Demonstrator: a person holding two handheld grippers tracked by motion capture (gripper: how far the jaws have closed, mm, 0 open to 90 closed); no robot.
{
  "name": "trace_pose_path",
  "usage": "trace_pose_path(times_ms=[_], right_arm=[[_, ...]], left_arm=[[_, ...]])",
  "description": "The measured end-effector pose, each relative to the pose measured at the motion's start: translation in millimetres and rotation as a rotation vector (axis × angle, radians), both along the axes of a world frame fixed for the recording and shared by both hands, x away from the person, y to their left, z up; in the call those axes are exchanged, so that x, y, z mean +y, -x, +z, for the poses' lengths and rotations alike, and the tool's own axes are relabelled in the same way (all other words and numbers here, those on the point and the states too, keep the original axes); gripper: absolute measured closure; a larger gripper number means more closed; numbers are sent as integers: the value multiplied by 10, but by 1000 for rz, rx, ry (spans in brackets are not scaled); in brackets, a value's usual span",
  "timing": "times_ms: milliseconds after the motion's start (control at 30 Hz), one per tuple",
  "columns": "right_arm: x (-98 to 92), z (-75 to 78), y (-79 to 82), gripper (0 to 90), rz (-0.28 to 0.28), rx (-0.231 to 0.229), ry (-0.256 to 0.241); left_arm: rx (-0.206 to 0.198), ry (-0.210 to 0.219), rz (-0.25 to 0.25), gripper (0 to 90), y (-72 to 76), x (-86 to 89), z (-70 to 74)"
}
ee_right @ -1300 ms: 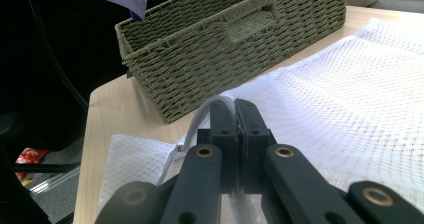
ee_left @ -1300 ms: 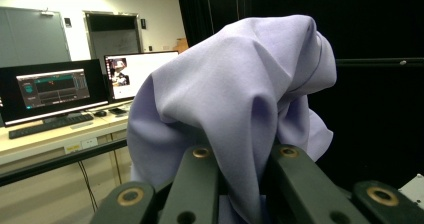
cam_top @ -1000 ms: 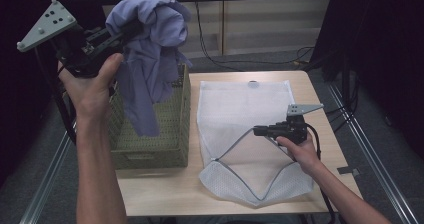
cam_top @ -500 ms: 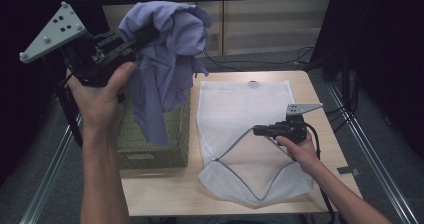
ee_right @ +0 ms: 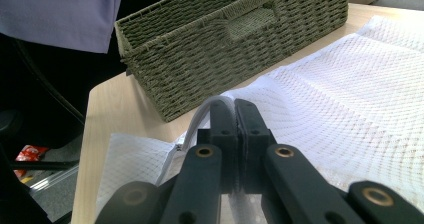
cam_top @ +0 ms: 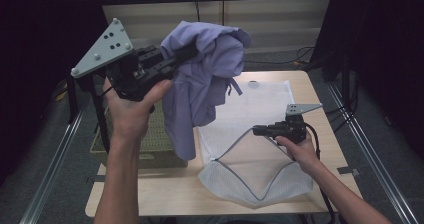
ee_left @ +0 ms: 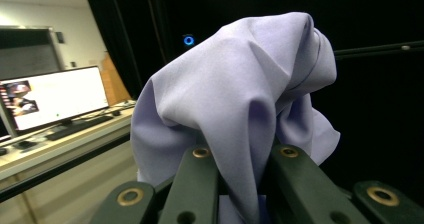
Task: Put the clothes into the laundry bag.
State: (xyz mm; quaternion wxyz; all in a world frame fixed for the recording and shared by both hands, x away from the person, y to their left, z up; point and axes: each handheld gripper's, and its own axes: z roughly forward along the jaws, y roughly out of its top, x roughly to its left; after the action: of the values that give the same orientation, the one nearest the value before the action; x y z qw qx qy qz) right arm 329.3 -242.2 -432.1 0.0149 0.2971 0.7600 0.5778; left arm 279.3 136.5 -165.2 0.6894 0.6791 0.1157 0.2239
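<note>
A lilac garment (cam_top: 200, 84) hangs in the air from my left gripper (cam_top: 192, 50), which is shut on a bunched fold of it (ee_left: 240, 84) between the jaws (ee_left: 242, 156). The cloth dangles over the right side of a green woven basket (cam_top: 145, 151) and the left edge of a white mesh laundry bag (cam_top: 260, 109). The bag lies flat on the table with its near mouth gaping. My right gripper (cam_top: 256, 130) is shut on the bag's grey zipper rim (ee_right: 220, 104) and holds that edge lifted; its jaws (ee_right: 234, 109) are pressed together on it.
The wooden table (cam_top: 165, 189) bears the basket (ee_right: 225, 39) at the left and the mesh bag (ee_right: 350, 94) at the right. Metal rails (cam_top: 370, 154) run along both sides of the table. A monitor (ee_left: 55, 99) stands on a desk far behind.
My left gripper has carried the garment rightward, from above the basket to over the bag's left edge. The right gripper has stayed still on the bag's rim.
</note>
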Motion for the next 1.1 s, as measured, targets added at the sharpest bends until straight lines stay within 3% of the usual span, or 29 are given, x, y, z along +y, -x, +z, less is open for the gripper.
trace_pose_path(times_ms=[433, 733, 1033, 1100], right_arm=[[-1, -5, -5, 886, 4, -1, -9], [-12, -4, -7, 886, 2, 6, -11], [-16, -5, -9, 886, -2, -3, -12], [-19, 1, -7, 886, -1, -8, -20]], left_arm=[[24, -15, -50, 863, 81, -216, -113], [35, -62, -111, 862, 54, -376, -325], [62, -51, -150, 862, 61, -553, -513], [74, -68, -163, 862, 51, -581, -564]])
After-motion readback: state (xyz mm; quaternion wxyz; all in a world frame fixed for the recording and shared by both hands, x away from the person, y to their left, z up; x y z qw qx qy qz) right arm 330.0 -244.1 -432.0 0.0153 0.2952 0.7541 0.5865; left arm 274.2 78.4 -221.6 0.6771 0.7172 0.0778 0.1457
